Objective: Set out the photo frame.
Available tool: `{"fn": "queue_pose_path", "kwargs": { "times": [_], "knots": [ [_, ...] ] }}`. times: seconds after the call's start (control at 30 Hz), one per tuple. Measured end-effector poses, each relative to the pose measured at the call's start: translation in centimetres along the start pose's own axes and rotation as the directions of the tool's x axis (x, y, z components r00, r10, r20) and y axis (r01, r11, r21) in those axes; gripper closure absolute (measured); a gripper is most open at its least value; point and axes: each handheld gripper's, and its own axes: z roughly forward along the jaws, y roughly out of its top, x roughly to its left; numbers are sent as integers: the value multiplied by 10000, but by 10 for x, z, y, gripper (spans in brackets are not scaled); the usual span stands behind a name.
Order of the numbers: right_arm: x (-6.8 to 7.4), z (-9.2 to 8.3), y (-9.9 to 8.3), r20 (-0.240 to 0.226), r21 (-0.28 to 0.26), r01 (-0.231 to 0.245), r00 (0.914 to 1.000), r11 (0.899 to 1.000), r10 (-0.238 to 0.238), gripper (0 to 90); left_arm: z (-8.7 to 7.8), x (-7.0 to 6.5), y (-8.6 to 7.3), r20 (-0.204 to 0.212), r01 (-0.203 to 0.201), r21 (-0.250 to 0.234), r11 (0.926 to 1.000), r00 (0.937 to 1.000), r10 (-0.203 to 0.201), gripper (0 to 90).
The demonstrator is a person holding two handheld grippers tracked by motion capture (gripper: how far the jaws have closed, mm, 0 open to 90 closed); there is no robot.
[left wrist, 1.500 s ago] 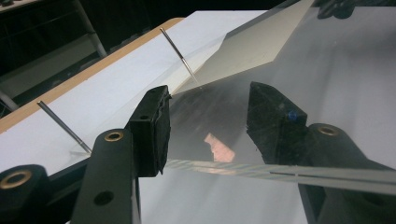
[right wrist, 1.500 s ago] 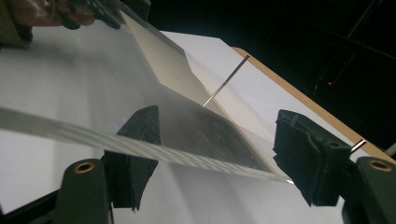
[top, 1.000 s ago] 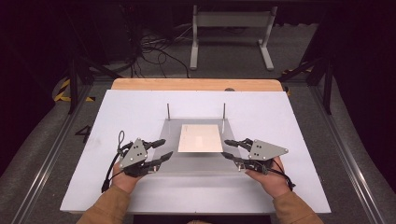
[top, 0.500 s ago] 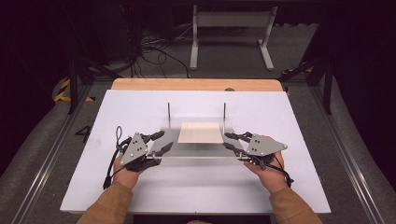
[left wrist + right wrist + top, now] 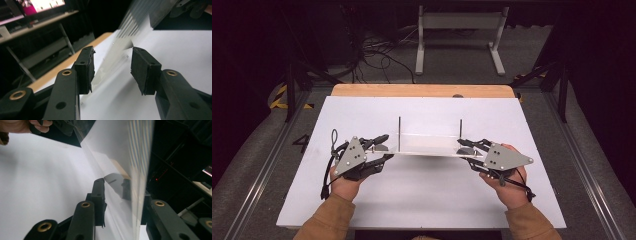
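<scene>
While lifted, clear panel between 2 grippers

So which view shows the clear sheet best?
The high view: the clear sheet spans from left gripper to right gripper, before two thin posts. The left gripper view catches a blurred edge; the right gripper view, a glary face.

sheet: clear plastic, glossy, smooth, mirrored the jaws | posts: thin dark metal | table: matt white, smooth; far edge bare wood | pads: black rubber, rough, matt | left gripper plate: grey metal, matt | sleeves: tan cloth
</scene>
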Motion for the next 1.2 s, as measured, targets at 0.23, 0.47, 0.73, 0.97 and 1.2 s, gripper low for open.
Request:
{"fn": "queue_pose_path", "kwargs": {
  "times": [0.23, 0.47, 0.73, 0.97, 1.2],
  "knots": [
    [2, -11, 14, 183, -489, 221, 9996, 9986, -213, 698, -11, 0, 14, 87, 61, -569, 9984, 9999, -56, 562],
    [1, -21, 25, -37, -846, -298, 9996, 9960, 296, 700, -20, -5, 26, 219, 141, -741, 9972, 9997, -125, 584],
    [0, -36, 37, -440, -1191, -1081, 9937, 9870, 1035, 701, -30, -12, 40, 594, 608, -511, 9968, 9966, -578, 599],
    [0, -42, 38, -642, -1121, -1693, 9846, 9792, 1628, 687, -34, -19, 48, 597, 743, -146, 9971, 9955, -733, 608],
    [-3, -46, 38, -875, -1206, -2191, 9739, 9682, 2095, 671, -39, -22, 56, 788, 765, 5, 9971, 9940, -763, 628]
  ]
}}
